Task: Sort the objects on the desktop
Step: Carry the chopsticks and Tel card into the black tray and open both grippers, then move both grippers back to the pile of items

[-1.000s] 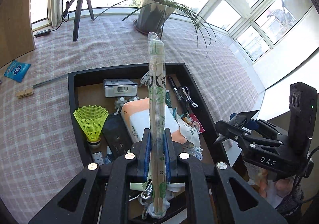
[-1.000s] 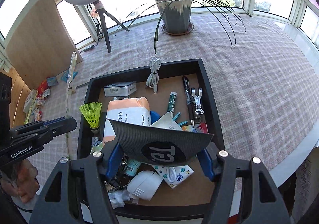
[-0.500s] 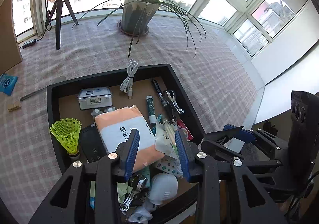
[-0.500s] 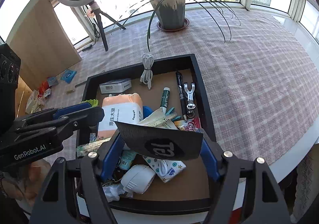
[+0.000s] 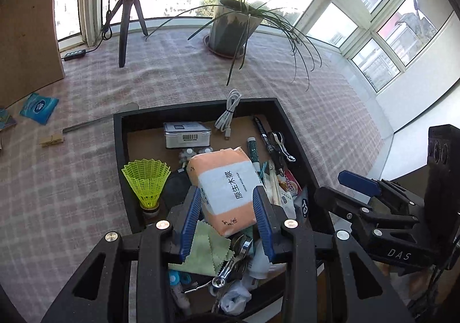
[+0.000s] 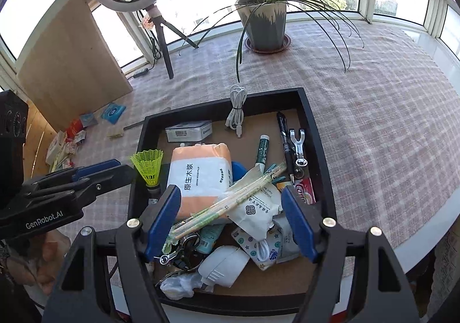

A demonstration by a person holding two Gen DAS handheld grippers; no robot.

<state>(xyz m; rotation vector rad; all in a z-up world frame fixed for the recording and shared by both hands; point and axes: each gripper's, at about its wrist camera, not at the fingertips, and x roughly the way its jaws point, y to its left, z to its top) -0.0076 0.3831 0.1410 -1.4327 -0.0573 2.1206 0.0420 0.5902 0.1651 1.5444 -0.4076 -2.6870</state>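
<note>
black tray [image 6: 319, 150], neon-yellow shuttlecock [image 6: 148, 164], orange-and-white tissue pack [image 6: 201, 176], pink plaid tablecloth [image 6: 388, 136]

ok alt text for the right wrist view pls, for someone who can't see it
An open hand-held gripper hangs over a black tray crammed with clutter: a tissue pack, wrapped chopsticks lying across it, a green shuttlecock, a pen and a white cable. The tray sits on a checked tablecloth by sunny windows, with a potted plant behind.

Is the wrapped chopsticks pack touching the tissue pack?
Touching. The right wrist view shows the chopsticks lying slantwise across the tissue pack's lower corner, resting on it.
</note>
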